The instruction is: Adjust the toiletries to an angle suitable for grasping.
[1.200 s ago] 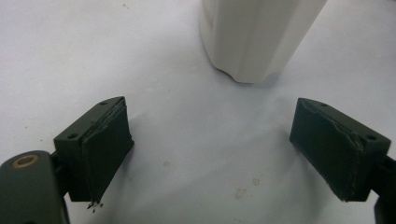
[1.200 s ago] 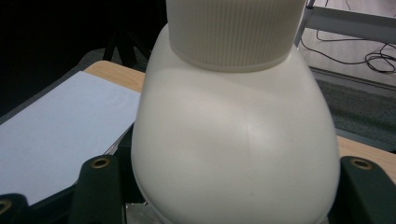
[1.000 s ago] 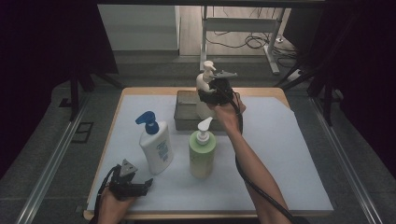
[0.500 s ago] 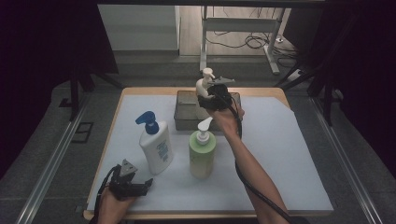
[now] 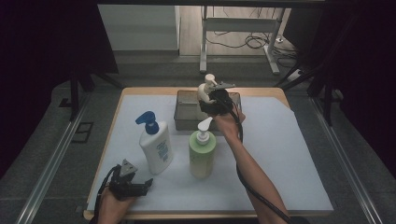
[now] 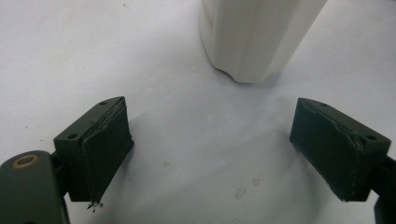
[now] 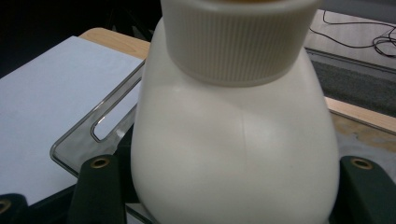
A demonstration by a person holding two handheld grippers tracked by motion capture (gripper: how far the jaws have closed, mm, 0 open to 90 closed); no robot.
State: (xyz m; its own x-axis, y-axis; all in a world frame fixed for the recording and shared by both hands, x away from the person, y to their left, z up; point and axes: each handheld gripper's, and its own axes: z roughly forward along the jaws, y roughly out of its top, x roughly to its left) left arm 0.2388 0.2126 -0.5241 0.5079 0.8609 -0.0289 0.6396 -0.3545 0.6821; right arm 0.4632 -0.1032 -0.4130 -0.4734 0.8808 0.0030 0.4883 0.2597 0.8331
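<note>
Lower than a second ago, the right gripper [image 5: 215,99] has sunk toward the clear tray [image 5: 183,112] at the far side of the table [image 5: 289,158], its jaws clenched around the cream pump bottle [image 7: 233,154], upright above the tray. Near the front edge the left gripper [image 5: 140,185] rests with jaws released, just short of the white bottle with the blue pump [image 5: 155,148]; a green bottle [image 5: 201,154] stands beside that.

Dim room, dark curtains [image 5: 42,42] either side; grey floor [image 5: 154,70], metal desk frame [image 5: 238,28], loose cables [image 5: 243,43] behind wooden tabletop [image 5: 140,91].
</note>
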